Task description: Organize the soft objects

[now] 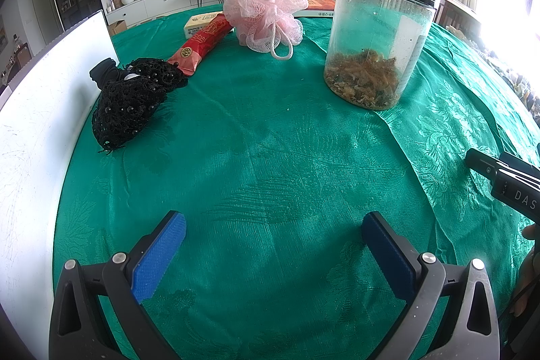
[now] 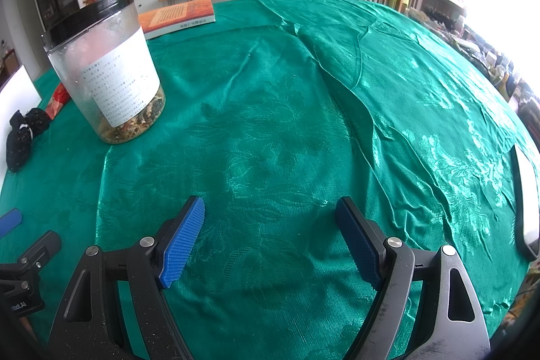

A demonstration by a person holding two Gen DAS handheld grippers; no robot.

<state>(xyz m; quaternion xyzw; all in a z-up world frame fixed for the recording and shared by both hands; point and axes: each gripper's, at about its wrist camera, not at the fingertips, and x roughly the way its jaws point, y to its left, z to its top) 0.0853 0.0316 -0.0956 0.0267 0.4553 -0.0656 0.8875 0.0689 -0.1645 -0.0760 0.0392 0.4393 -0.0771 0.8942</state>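
A pink mesh bath pouf [image 1: 266, 12] with a white cord lies at the far middle of the green tablecloth [image 1: 270, 157]. A black beaded net pouch [image 1: 131, 100] lies at the left, next to a white board [image 1: 44, 110]; it also shows in the right wrist view [image 2: 23, 134]. My left gripper [image 1: 273, 221] is open and empty, low over the cloth, well short of both. My right gripper [image 2: 270, 208] is open and empty over bare cloth [image 2: 303, 123].
A clear plastic jar [image 1: 378, 36] with a black lid and dried bits stands right of the pouf, also in the right wrist view [image 2: 108, 70]. A red packet [image 1: 202, 43], a small box [image 1: 199, 22] and an orange book [image 2: 179, 14] lie at the back. A dark-framed tray [image 2: 526, 201] sits at the right edge.
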